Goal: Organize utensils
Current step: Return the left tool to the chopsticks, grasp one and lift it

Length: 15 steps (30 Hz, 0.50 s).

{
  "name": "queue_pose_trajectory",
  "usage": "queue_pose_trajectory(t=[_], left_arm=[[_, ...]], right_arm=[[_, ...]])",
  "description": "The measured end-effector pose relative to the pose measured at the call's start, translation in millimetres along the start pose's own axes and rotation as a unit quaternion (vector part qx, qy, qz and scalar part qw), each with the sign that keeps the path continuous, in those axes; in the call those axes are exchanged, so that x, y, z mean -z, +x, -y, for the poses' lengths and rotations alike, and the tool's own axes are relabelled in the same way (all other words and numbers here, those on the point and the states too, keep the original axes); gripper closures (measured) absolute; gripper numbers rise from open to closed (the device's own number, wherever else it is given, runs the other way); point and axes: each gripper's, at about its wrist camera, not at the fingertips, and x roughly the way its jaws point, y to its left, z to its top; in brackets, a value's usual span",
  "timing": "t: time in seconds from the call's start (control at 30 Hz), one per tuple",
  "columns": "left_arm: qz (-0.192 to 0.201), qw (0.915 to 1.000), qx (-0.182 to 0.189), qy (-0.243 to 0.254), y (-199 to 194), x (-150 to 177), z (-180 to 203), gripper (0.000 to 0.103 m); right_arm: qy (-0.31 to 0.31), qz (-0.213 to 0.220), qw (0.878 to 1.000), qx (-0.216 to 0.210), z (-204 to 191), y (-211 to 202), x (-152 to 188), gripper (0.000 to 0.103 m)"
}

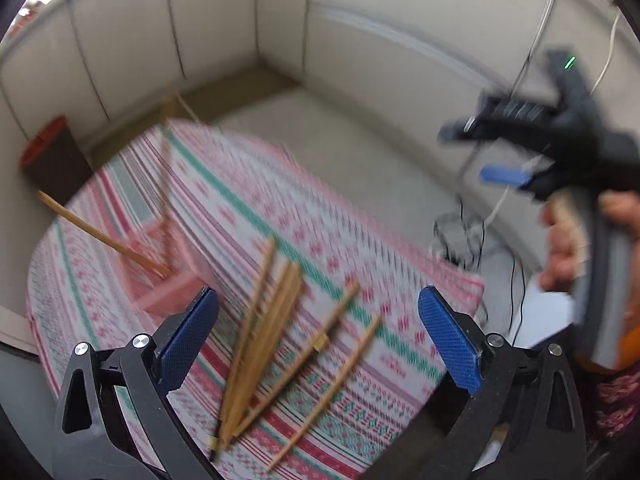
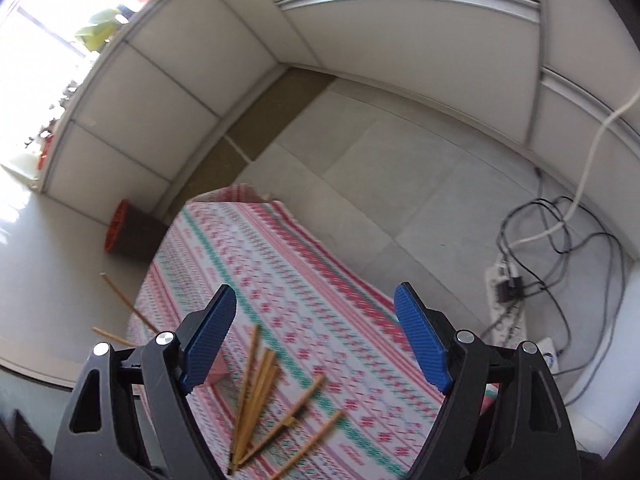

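Several wooden chopsticks (image 1: 264, 344) lie loose in a fan on a pink and green patterned cloth (image 1: 248, 208). A pink holder (image 1: 168, 280) stands at the left of the cloth with two chopsticks (image 1: 100, 236) leaning in it. My left gripper (image 1: 318, 332) is open and empty above the loose chopsticks. My right gripper (image 2: 316, 340) is open and empty, held above the same chopsticks (image 2: 260, 396); it shows blurred in the left wrist view (image 1: 504, 152). The pink holder (image 2: 218, 368) is mostly hidden behind the right gripper's left finger.
A dark bin with a red rim (image 2: 128, 232) stands on the floor left of the table. A power strip (image 2: 506, 292) and tangled cables (image 2: 560, 224) lie on the floor at the right. White cabinet doors (image 2: 224, 60) line the back.
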Motion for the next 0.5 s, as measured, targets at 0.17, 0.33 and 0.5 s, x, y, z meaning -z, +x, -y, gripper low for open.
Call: queue_pose_trajectory(t=[0.17, 0.33, 0.5], left_arm=[[-0.101, 0.9948, 0.008, 0.006, 75, 10, 12, 0.014], [-0.146, 0.9888, 0.019, 0.026, 119, 6, 19, 0.05], [-0.17, 0.9851, 0.001, 0.031, 149, 9, 16, 0.069]], right_arm=[[0.043, -0.065, 0.997, -0.015, 27, 11, 22, 0.024], [0.09, -0.13, 0.987, -0.03, 50, 29, 53, 0.024], [0.129, -0.148, 0.98, -0.027, 65, 37, 65, 0.024]])
